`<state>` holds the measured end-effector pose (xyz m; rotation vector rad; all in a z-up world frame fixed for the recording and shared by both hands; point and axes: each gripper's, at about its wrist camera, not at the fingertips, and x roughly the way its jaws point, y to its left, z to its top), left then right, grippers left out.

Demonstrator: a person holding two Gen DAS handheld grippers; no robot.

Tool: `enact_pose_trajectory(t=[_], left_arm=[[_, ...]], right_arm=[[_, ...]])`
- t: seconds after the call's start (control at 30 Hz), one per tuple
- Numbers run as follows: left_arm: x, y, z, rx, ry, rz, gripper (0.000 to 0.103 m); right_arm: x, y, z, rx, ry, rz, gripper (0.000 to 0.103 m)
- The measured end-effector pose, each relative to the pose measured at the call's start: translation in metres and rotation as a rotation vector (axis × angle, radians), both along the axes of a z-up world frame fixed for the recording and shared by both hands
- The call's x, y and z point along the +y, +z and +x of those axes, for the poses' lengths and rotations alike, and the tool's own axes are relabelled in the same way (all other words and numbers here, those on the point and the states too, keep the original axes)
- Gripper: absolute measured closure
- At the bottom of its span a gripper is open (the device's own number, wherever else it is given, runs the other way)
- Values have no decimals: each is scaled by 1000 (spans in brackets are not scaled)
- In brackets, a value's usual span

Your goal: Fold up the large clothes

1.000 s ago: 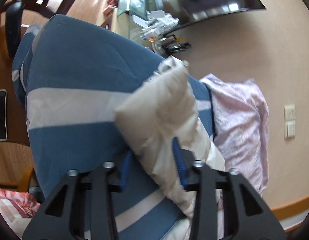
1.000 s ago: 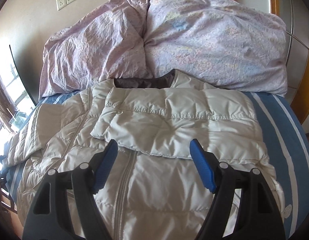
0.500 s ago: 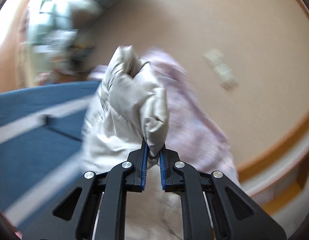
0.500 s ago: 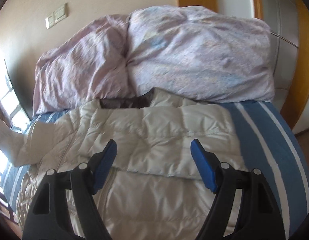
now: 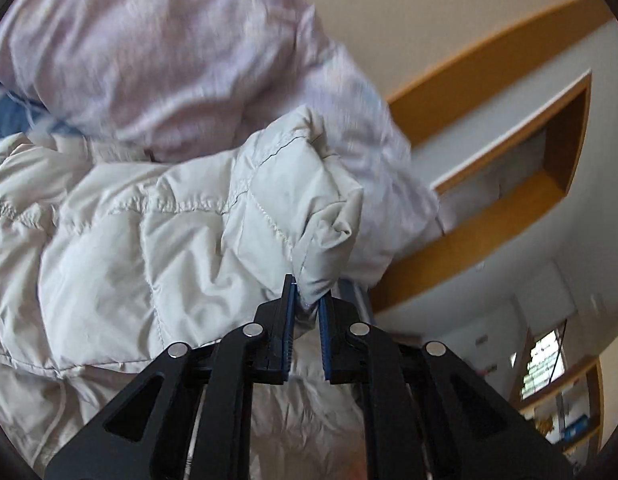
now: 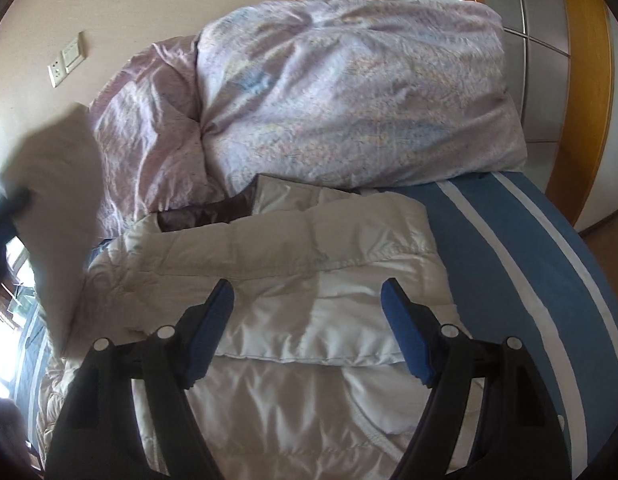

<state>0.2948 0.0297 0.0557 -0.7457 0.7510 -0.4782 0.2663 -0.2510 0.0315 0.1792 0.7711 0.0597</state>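
A pale quilted down jacket (image 6: 309, 264) lies face up across a blue-and-white striped bedsheet (image 6: 521, 264), its collar toward a heap of lilac bedding (image 6: 349, 92) at the head of the bed, as one sleeve is carried in over the body. The left gripper (image 5: 307, 300) is clamped tight on the cuff end of that sleeve (image 5: 269, 208), a bunched fold of fabric squeezed between its blue pads, with the sleeve raised clear of the bed and draped toward the torso. The right gripper (image 6: 309, 300) hovers over the chest, its jaws standing wide with nothing between them (the other sleeve appears already laid across the front). In the right wrist view the lifted sleeve shows only as a blurred shape at the left edge. The risk from here looks plain: slippery shell fabric pinched only at the tip could slide out of the narrow grip, or the puffy sleeve could spring back and roll off once let go, leaving a crooked, bulging fold. A pull too far across could also drag the jacket askew on the sheet, since nothing is pinning the body down.
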Motion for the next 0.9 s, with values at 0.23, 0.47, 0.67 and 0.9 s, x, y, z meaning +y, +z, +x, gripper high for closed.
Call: enact_pose_trajectory(t=[0.23, 0.47, 0.67, 0.9], left_arm=[[-16, -25, -9, 73, -148, 4, 22], [83, 12, -12, -9, 130, 322, 14], [146, 2, -22, 59, 293, 443, 14], [149, -4, -20, 48, 340, 549, 14]], right_arm=[[-4, -3, 12, 42, 21, 63, 26], [8, -25, 50, 214, 156, 328, 35], [35, -66, 83, 367, 158, 410, 40], [55, -48, 79, 232, 188, 361, 88]])
